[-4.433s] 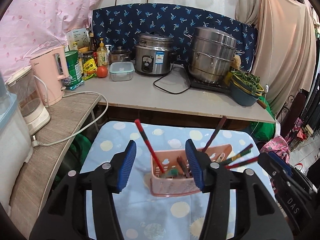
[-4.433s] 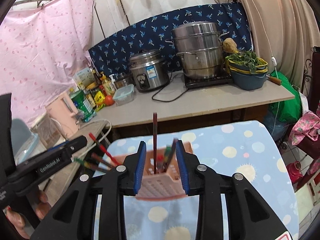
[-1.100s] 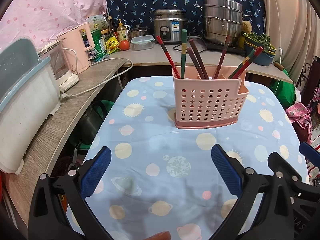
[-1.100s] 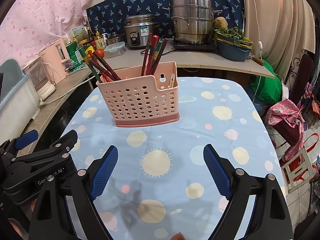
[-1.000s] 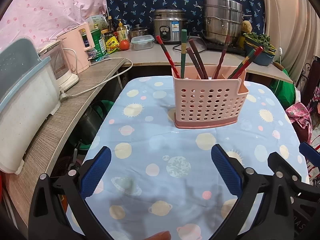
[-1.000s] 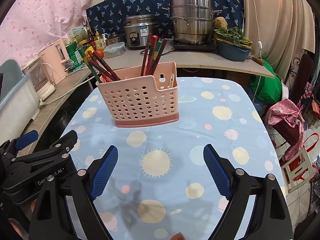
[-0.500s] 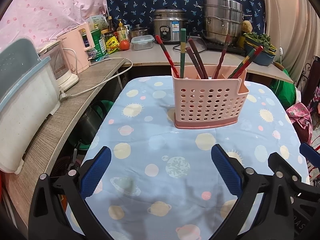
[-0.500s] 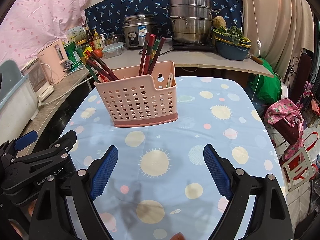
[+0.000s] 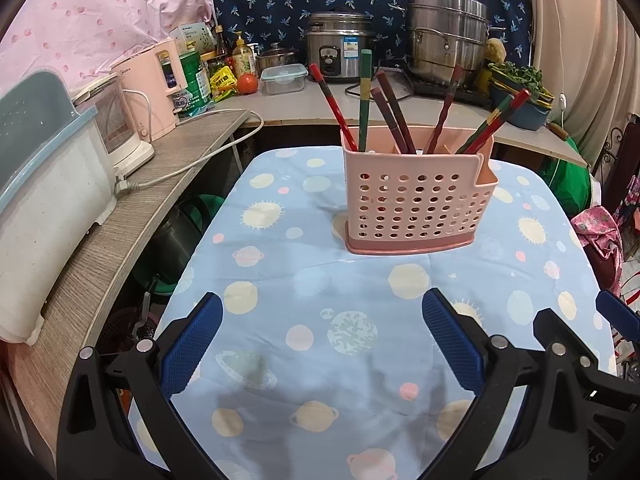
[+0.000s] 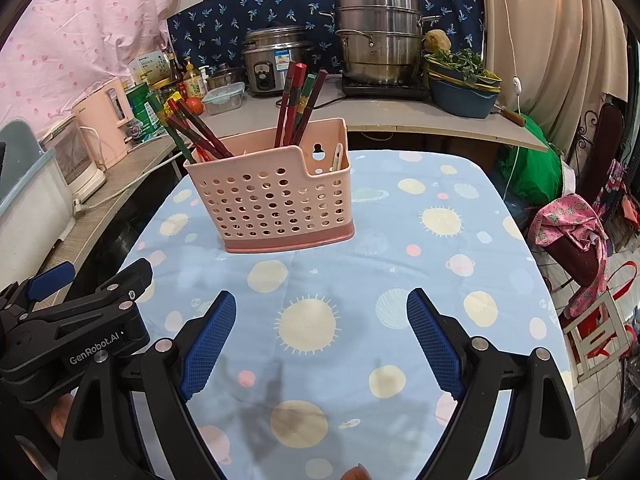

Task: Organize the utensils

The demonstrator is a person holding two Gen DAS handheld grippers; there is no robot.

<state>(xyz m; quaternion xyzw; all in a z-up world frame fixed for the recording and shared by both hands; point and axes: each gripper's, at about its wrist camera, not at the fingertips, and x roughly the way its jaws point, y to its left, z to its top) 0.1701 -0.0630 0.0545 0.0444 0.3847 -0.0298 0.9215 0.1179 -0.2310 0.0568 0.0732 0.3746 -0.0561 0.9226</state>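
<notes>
The pink perforated utensil basket (image 9: pixel 416 204) stands upright on the worktop (image 9: pixel 280 280), which wears a blue cloth printed with suns and planets. Chopsticks (image 9: pixel 363 100), red, green and dark brown, lean out of its compartments at loose angles. The left gripper (image 9: pixel 320 344) hovers over the cloth near the basket, jaws spread wide, nothing between them. The right gripper (image 10: pixel 320 336) hangs just beside it, also gaping and empty, well short of the basket. Behind, a rice cooker (image 10: pixel 274 62) and a steel steamer pot (image 10: pixel 380 36) sit on the counter.
</notes>
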